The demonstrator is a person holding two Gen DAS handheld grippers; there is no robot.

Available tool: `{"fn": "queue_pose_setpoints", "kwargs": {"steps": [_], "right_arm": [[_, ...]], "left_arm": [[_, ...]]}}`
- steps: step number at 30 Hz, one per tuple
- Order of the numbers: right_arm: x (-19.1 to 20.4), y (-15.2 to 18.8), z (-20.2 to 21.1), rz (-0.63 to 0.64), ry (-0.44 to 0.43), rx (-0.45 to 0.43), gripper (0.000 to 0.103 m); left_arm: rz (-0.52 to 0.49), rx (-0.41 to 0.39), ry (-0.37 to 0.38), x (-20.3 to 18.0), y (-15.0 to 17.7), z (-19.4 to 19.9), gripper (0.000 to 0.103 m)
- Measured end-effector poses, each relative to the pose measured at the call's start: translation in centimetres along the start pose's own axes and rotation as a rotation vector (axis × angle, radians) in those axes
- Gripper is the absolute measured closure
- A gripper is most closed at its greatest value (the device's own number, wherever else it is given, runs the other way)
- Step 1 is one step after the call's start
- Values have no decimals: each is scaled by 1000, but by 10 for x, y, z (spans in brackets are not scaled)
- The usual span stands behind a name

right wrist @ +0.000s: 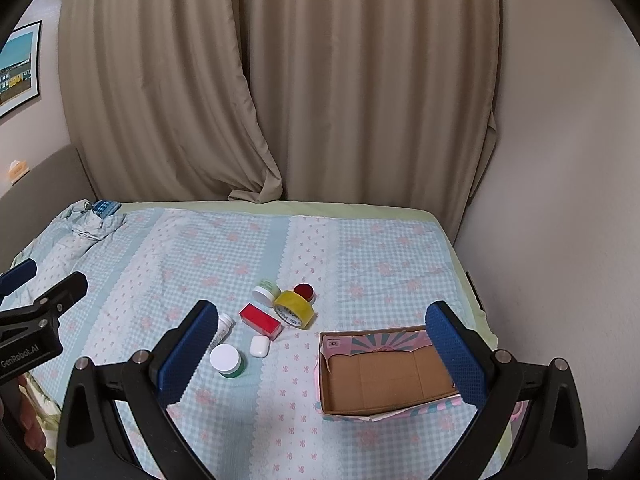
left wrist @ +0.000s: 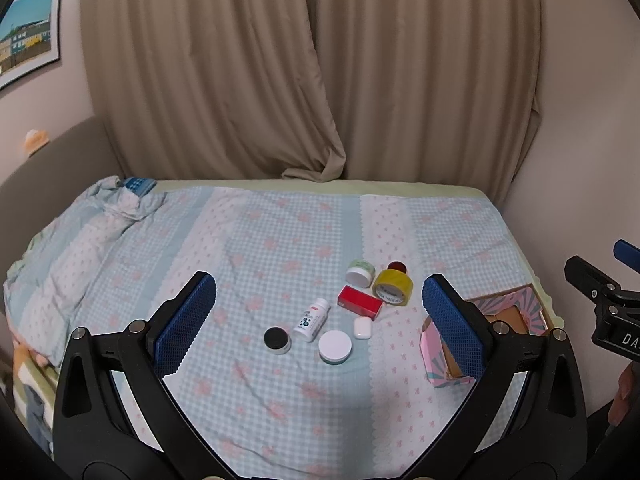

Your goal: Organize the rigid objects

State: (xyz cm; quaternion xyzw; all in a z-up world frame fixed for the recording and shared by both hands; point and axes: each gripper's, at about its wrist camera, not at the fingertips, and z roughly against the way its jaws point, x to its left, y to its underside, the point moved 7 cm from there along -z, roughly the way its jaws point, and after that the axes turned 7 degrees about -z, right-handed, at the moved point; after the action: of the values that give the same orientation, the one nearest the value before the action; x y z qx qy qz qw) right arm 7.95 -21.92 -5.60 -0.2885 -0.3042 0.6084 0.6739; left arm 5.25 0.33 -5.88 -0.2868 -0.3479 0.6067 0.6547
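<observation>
Small items lie clustered on the bed: a black-lidded jar (left wrist: 277, 340), a white bottle (left wrist: 311, 319) on its side, a white-lidded green jar (left wrist: 335, 347), a white earbud case (left wrist: 362, 327), a red box (left wrist: 359, 301), a yellow tape roll (left wrist: 393, 287), a pale green jar (left wrist: 360, 273) and a red-lidded jar (left wrist: 397, 267). An empty pink cardboard box (right wrist: 384, 372) sits to their right. My left gripper (left wrist: 318, 320) hovers open above the cluster. My right gripper (right wrist: 320, 352) is open too, between the cluster and the box, holding nothing.
The bed (right wrist: 360, 248) has a blue checked floral cover, bunched at the far left around a blue patterned item (right wrist: 105, 207). Beige curtains (right wrist: 320, 80) hang behind. A wall (right wrist: 560, 200) runs close along the bed's right edge. A person's hand (right wrist: 28, 424) shows low left.
</observation>
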Motion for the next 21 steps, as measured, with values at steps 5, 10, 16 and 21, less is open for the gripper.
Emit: {"fn": "queue_pose_setpoints", "kwargs": {"steps": [5, 10, 16, 21], "right_arm": [[-2, -4, -2, -12, 2, -12, 0], [-1, -4, -6, -5, -3, -8, 0], [-2, -2, -3, -10, -4, -8, 0], [-1, -1, -2, -9, -4, -10, 0]], "left_arm": [[4, 3, 2, -3, -1, -2, 0], [4, 4, 3, -2, -3, -2, 0], [4, 4, 2, -1, -3, -3, 0], [4, 5, 4, -1, -3, -3, 0]]}}
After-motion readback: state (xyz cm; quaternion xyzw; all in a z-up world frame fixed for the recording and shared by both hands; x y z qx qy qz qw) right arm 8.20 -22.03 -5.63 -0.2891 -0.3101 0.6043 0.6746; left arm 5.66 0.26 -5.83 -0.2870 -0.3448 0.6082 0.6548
